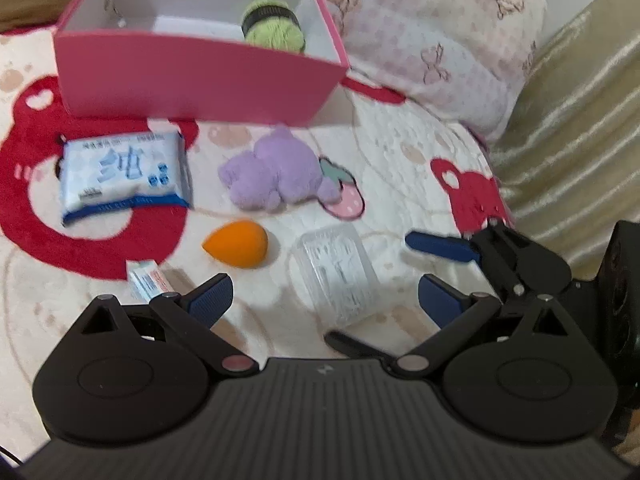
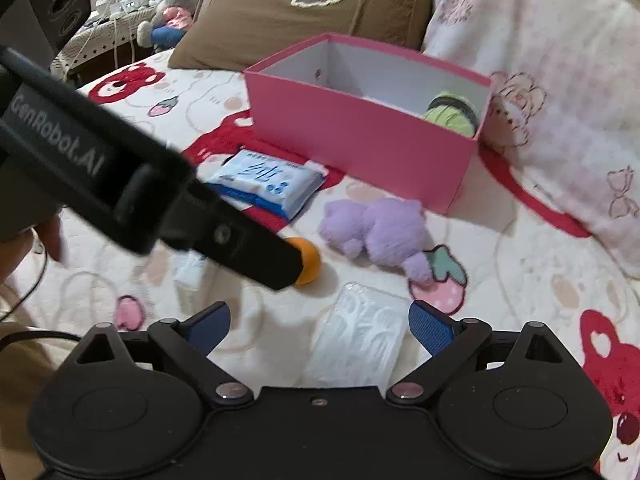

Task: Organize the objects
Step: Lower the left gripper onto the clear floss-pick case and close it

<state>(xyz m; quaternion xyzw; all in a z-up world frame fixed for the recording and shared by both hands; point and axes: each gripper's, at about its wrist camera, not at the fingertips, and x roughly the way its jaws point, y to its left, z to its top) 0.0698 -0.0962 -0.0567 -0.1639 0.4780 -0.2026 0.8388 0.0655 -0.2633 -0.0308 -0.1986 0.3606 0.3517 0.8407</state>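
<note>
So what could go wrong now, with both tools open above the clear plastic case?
1. The left tool and right tool both hover near the clear plastic case; they might collide.
2. The case looks smooth, so it may slip.
3. The orange sponge lies close and could be knocked.

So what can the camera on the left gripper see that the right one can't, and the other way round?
Only the left view shows the small white and red box clearly, and the right gripper from outside.

Only the right view shows the brown pillow, the stuffed toys on a side table, and the left gripper's black body.

Both show the pink box holding green yarn, the wipes pack, the purple plush, the orange sponge and the clear plastic case.
</note>
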